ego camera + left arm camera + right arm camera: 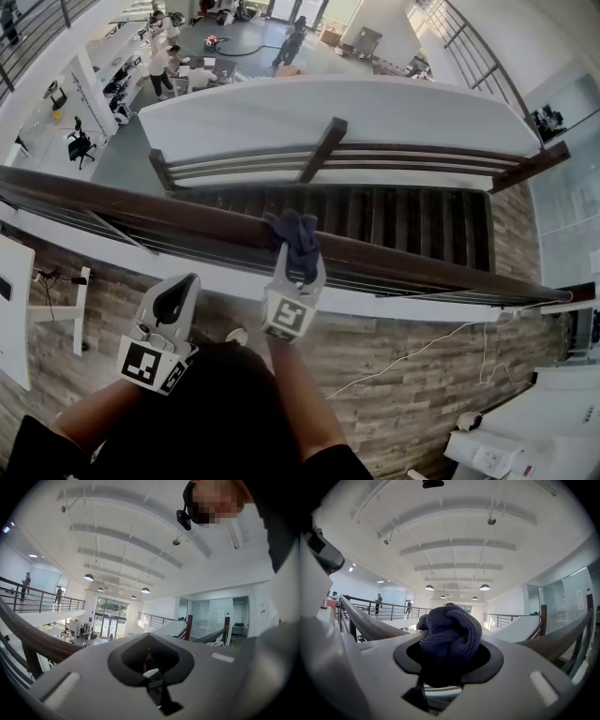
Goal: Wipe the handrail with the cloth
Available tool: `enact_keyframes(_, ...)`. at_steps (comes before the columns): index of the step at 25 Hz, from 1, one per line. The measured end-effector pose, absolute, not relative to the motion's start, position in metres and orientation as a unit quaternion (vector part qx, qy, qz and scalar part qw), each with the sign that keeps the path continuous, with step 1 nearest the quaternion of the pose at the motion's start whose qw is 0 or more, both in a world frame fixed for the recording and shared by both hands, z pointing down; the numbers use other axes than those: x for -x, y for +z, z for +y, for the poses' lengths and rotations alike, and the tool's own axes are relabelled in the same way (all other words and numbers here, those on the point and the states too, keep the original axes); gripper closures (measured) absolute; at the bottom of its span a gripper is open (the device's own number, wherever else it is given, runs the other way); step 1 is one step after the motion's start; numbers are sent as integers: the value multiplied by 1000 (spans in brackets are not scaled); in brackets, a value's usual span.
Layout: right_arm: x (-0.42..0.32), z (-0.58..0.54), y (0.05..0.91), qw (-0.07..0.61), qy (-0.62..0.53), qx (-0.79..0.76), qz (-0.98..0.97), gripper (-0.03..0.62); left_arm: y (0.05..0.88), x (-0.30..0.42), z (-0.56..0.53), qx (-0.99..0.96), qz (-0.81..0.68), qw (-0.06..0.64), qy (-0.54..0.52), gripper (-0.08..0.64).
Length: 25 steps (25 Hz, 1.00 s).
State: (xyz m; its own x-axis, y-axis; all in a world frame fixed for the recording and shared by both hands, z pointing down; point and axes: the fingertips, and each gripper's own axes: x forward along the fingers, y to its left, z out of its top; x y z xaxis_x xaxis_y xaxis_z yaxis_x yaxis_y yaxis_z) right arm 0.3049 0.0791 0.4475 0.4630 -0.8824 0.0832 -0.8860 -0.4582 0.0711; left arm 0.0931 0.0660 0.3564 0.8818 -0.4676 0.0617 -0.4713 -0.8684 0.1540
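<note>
A dark brown wooden handrail (141,208) runs across the head view from the left edge down to the right. My right gripper (298,264) is shut on a bunched dark blue knitted cloth (292,236), which rests on top of the rail near its middle. In the right gripper view the cloth (450,631) bulges out of the jaws, with the handrail (370,625) curving away on the left. My left gripper (176,298) hangs below and left of the rail, apart from it, shut and holding nothing. The left gripper (152,657) points up towards the ceiling.
Beyond the rail a dark staircase (403,220) with its own wooden railing (323,150) drops to a lower floor where people (159,61) stand. The wood-pattern floor (394,347) under me carries a white cable (412,352) and white furniture (19,309) at the left.
</note>
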Motion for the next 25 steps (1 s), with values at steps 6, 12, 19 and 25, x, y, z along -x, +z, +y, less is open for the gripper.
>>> enact_keyframes(6, -317, 90, 448, 44, 11, -865, -500, 413, 359, -85, 70, -964, -252, 88, 16, 560)
enact_keyframes(12, -324, 97, 443, 49, 18, -870, -489, 413, 360, -80, 75, -962, -257, 89, 22, 560)
enact_keyframes(19, -327, 96, 442, 67, -4, -868, -492, 413, 363, -75, 74, -960, -265, 92, 19, 560)
enact_keyframes(25, -332, 102, 442, 10, 28, -868, -496, 414, 365, -70, 74, -959, -266, 91, 24, 560)
